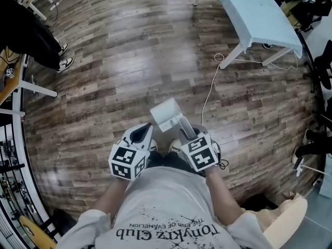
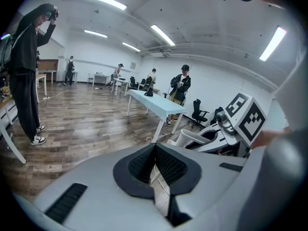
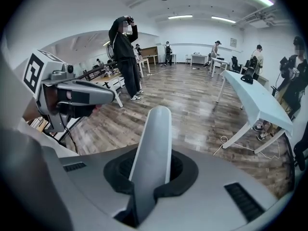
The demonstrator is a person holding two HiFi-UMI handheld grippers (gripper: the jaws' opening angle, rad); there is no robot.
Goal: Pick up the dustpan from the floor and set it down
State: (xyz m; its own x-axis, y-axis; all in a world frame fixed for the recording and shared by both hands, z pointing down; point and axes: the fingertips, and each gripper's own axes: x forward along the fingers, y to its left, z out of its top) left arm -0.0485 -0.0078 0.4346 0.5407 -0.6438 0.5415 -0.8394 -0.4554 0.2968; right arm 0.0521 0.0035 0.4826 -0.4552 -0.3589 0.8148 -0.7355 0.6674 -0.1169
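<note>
Floor (image 1: 129, 51): glossy wood-look planks in mixed brown and grey, showing reflections of the ceiling lights.

Head view: a long pale-blue table (image 1: 259, 14) on white angled legs stands at 1 o'clock. A white cable (image 1: 209, 93) trails across the floor from beside its near leg toward centre. At 10 o'clock a person in dark clothing (image 1: 26, 32) stands next to a white-framed desk (image 1: 36, 90). A rack (image 1: 8, 165) lines the edge at 8 o'clock.

Left gripper view: the walls (image 2: 226, 78) are white, and linear light strips (image 2: 103, 0) cross the white ceiling from 11 to 1 o'clock. A black office chair (image 2: 197, 112) stands at 3 o'clock, near the table. Several people stand among tables at the far end of the room.
</note>
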